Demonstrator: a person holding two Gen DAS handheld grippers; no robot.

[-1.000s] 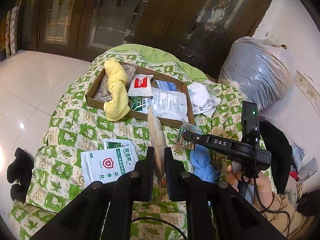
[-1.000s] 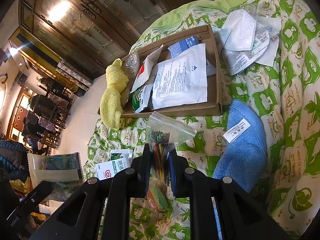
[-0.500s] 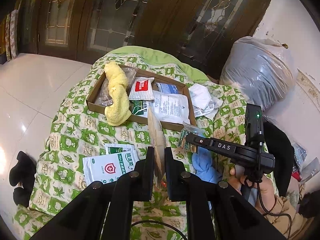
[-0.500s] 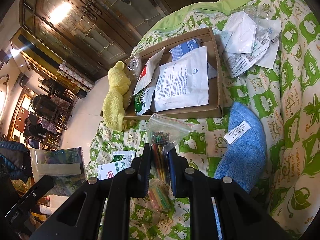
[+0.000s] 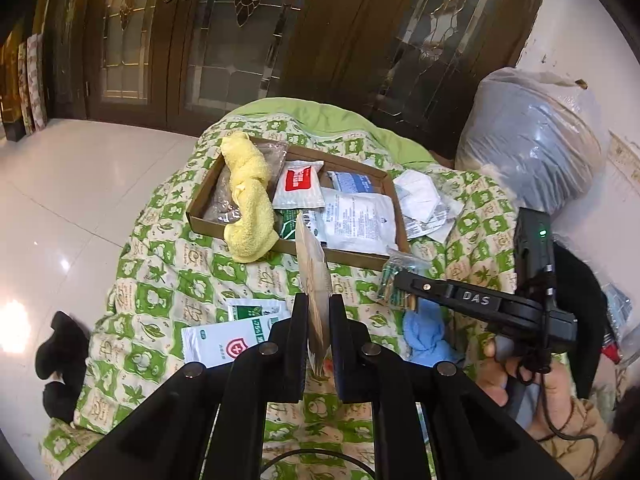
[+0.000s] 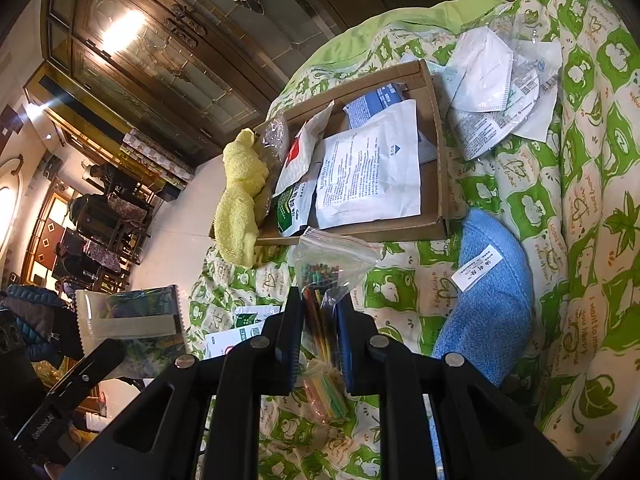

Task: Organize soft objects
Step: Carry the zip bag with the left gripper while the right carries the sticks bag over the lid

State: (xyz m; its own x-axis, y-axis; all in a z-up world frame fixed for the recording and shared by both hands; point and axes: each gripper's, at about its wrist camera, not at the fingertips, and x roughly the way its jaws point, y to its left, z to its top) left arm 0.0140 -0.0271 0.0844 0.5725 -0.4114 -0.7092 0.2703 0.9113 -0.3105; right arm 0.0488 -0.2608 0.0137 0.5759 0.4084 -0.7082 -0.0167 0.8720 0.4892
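Black fingers of the left hand-held gripper [image 5: 319, 312] are closed edge-on against a flat tan packet [image 5: 313, 276], which stands upright between them, above the quilt. The right hand-held gripper [image 6: 319, 316] is likewise clamped, pinching a clear zip bag [image 6: 332, 264] of thin coloured sticks, whose sealed top fans out ahead of the fingers while its lower end hangs beneath them.

Just below the left hand-held gripper, two white sachets [image 5: 232, 338] with green print and a red shield lie on the green-and-white quilt [image 5: 160, 276]. Beside the right hand-held gripper, a blue towel [image 6: 492, 296] with a white label rests on the quilt, close to the near right corner of the cardboard tray [image 6: 438, 184].

Farther out, the tray holds a large white printed pouch [image 6: 368, 172], a green-and-white pack, a white sachet with a red square [image 5: 300, 188], a blue-topped pack and a crinkled clear bag. A yellow towel [image 5: 250, 208] drapes over the tray's left front wall onto the quilt. Loose white mask wrappers [image 6: 496, 92] lie just outside the tray's right side. A grey plastic-wrapped bundle [image 5: 532, 148] sits by the wall.
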